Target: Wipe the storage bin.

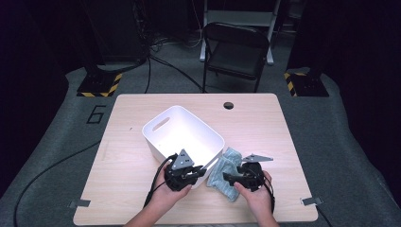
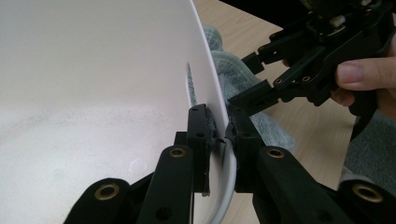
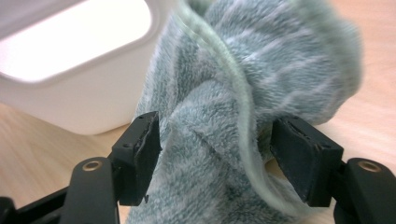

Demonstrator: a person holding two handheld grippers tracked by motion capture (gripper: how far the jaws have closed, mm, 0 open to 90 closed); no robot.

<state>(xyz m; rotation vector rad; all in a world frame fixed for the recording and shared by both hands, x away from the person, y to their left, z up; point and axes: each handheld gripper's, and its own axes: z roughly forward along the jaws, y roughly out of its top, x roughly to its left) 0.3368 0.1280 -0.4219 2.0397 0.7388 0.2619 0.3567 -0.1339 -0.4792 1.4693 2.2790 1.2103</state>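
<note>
A white plastic bin (image 1: 182,132) is parked mid-table on the light wood tabletop (image 1: 265,127), turned at an angle, with a slot handle cut into its far end. Its near corner is pinched by the left gripper (image 1: 201,172): in the left gripper view one pad is pressed to the inside of the bin wall (image 2: 140,93) and the other to the outside, so the jaws are clamped tight on that thin rim.

Right beside that corner, touching the bin's outer wall, a crumpled grey-green striped towel (image 1: 226,172) is heaped on the wood. It's approached by the right gripper (image 1: 228,178), held low over the table. In the right gripper view the jaws are spread wide with a bunched fold of the towel (image 3: 224,116) sitting between them; the left pad (image 3: 145,154) is about at the fabric, while a small gap is seen at the right one, so nothing's really squeezed.

The bin wall is the main thing crowding the towel. Further back, a cable hole (image 1: 229,105) is seen in the tabletop, and a black folding chair (image 1: 235,47) is stood behind the table.
</note>
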